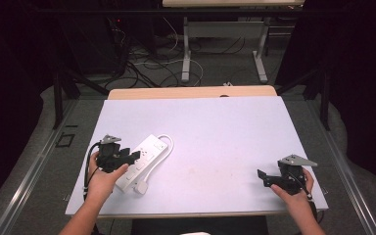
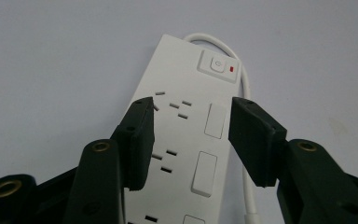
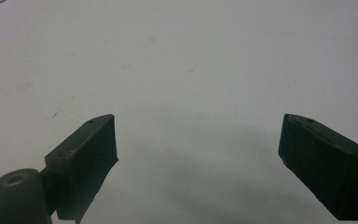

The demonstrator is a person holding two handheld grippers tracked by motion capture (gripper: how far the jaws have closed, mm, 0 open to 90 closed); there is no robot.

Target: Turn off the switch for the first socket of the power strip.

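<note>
The left gripper (image 2: 191,135), jaws spread, hovers over the white power strip (image 2: 186,140), maybe about to press a switch. The right gripper (image 3: 198,163) waits, jaws wide apart.

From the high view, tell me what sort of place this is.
Probably a lab or workshop set up for recording. A white-topped table stands between dark curtains, loose cables trail over the floor behind it, and a white power strip lies on the table.

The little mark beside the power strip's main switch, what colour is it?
Red: a small red mark on the white plastic power strip, clearest in the left gripper view.
</note>
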